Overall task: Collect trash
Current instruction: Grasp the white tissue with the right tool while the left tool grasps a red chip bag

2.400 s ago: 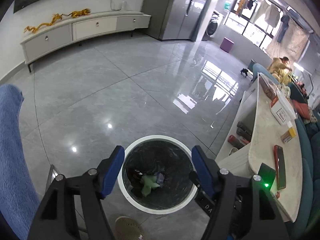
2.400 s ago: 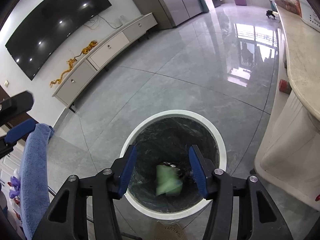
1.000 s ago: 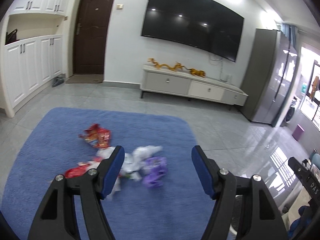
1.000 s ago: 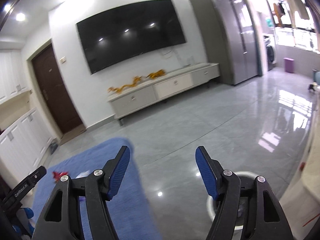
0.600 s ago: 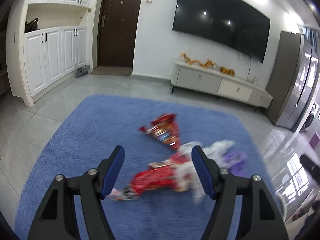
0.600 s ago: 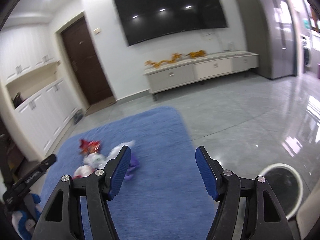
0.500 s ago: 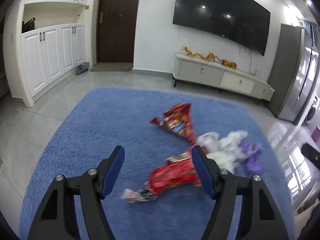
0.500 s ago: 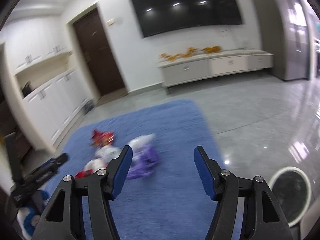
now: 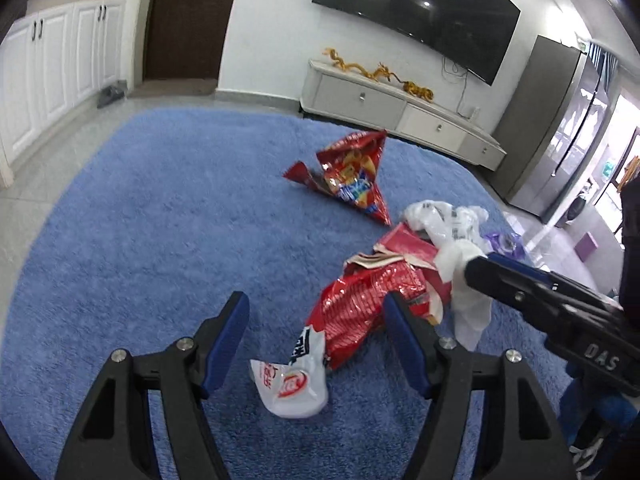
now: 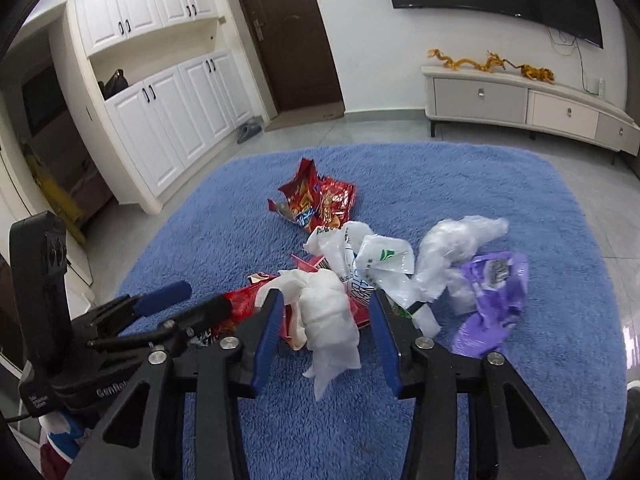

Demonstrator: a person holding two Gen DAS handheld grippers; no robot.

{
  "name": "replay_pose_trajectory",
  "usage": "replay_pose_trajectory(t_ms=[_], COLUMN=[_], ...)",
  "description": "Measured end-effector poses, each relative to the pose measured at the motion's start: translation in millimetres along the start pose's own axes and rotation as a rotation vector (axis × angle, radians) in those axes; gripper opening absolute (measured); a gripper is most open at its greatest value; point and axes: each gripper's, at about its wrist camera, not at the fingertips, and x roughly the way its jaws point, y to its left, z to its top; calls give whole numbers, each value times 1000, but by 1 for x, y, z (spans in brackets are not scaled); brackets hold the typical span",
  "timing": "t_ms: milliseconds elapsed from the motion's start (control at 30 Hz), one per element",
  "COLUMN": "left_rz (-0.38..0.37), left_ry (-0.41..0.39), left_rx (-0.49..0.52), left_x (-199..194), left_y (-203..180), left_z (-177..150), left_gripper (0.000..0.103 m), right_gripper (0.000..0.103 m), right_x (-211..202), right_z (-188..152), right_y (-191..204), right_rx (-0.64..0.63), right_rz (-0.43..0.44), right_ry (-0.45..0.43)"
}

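A blue shag rug [image 10: 460, 184] is covering the floor, with a heap of litter lying on its middle. The left gripper [image 9: 316, 336] is hovering low over the rug with its jaws spread wide and holding nothing; a crumpled red snack bag [image 9: 360, 304] and a white printed wrapper [image 9: 294, 388] are lying between and just ahead of its fingers. The right gripper [image 10: 326, 320] is also gaping open, its blue pads flanking a wadded white tissue [image 10: 328, 312] without clearly touching it. A second red chip bag [image 10: 316, 202] is sitting farther back, apart from the heap. White plastic bags [image 10: 456, 246] are bunching beside the tissue, and a purple wrapper [image 10: 492, 296] is lying at the heap's right edge.
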Motion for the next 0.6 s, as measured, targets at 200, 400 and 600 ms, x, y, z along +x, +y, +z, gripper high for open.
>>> replay_pose_trajectory(t_ms=[200,400,600], left_rz=[-46,-78,-64], left_ry=[37,62,54], left_rx=[31,58,27], left_x=[8,13,10], left_y=[-9,-14,-14], left_z=[-2,-3,-1], left_gripper=[68,55,19], right_gripper=[29,23,21], right_x=[16,9,-10], right_z=[-1,-8,-17], right_y=[-3,-8,-7], right_rx=[13,16,18], right_rz=[7,32,38], right_ry=[30,24,-5])
